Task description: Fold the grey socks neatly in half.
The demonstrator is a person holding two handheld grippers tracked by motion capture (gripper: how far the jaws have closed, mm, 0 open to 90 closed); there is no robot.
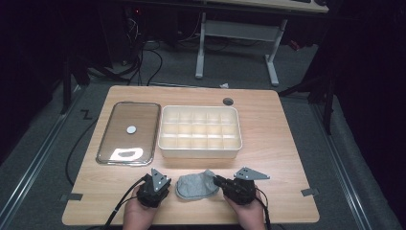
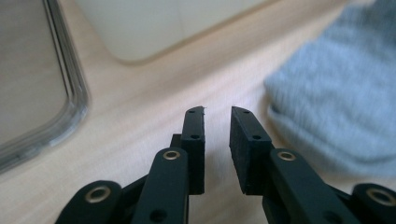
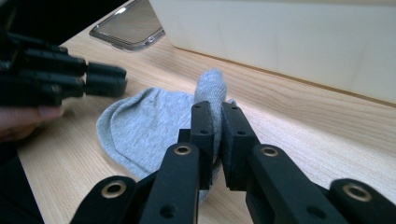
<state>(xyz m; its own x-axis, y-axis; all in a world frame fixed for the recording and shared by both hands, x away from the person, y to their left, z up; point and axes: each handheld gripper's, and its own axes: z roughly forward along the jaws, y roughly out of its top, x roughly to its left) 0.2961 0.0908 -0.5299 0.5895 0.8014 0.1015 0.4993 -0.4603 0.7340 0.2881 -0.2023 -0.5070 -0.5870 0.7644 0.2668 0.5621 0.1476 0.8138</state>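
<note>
Grey sock (image 3: pixel 140 126) pinched in right claw (image 3: pixel 217 122), left claw (image 2: pixel 218 122) narrow, empty, just beside sock

Surface: wooden table (image 1: pixel 282 143)
Left part: clear lid (image 1: pixel 128 132) laid flat
Middle: cream divided box (image 1: pixel 199 131)
Near edge: grey sock (image 1: pixel 194 187)

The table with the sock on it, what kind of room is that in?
Probably a lab or workshop for recording handling tasks. A wooden table stands on grey carpet, cables trail behind it, and a desk frame stands further back in a dark room.
</note>
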